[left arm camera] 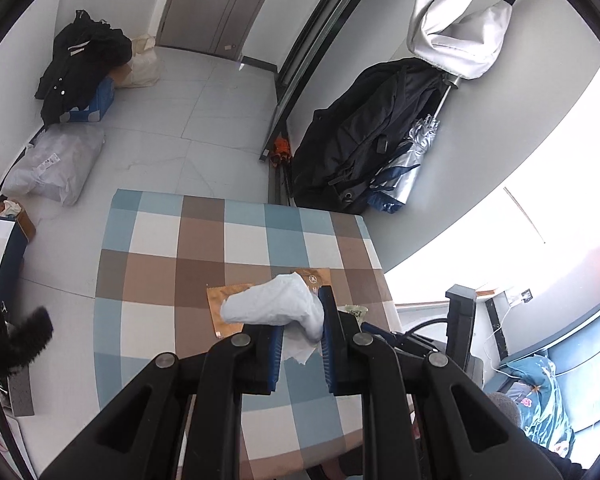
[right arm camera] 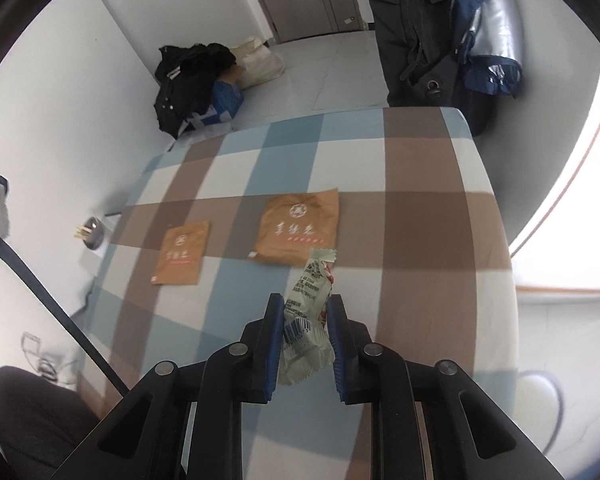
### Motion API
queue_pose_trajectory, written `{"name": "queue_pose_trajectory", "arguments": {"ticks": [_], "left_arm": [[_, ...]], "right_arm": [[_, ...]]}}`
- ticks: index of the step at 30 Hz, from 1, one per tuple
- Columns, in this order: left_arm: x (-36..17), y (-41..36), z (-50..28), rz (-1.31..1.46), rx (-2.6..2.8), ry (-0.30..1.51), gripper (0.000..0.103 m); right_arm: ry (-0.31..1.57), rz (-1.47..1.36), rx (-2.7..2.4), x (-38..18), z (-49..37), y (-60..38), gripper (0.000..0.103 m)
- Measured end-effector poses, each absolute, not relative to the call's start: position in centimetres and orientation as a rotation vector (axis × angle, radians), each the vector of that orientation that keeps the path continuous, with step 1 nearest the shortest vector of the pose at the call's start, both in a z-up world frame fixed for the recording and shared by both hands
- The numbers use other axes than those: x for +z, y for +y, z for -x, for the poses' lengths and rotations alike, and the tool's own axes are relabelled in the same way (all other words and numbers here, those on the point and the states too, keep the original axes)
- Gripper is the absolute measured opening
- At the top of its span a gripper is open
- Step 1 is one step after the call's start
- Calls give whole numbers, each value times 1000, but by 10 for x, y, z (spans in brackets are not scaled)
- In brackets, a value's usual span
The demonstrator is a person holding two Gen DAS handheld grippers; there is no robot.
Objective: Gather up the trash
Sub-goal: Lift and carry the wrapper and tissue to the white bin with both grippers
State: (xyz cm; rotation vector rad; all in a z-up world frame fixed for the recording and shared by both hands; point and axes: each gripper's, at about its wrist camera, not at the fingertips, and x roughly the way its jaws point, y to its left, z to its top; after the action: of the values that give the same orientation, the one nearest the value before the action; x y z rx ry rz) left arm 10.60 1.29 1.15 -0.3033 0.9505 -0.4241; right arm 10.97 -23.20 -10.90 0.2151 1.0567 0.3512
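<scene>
In the left wrist view my left gripper is shut on a crumpled white tissue, held just above the checked tablecloth. Beneath the tissue two flat brown packets lie partly hidden. In the right wrist view my right gripper is shut on a pale green snack wrapper with a barcode, and its blue pads press on both sides. The wrapper's far end sticks out over the cloth. Beyond it lie the larger brown packet and the smaller one, both flat.
A dark backpack and a silver umbrella lean against the wall behind the table. On the floor at the left are a white plastic bag, black clothing and a small cardboard box. A person's dark trouser leg is at the lower left.
</scene>
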Motion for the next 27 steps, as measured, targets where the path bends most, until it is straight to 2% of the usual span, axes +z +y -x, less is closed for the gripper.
{"name": "queue_pose_trajectory", "arguments": {"ticks": [17, 27], "left_arm": [[46, -25, -61, 237, -490, 818, 12], [64, -77, -54, 221, -573, 790, 12]], "right_arm": [[810, -335, 483, -30, -28, -254, 21], [641, -343, 473, 36, 17, -311, 21]]}}
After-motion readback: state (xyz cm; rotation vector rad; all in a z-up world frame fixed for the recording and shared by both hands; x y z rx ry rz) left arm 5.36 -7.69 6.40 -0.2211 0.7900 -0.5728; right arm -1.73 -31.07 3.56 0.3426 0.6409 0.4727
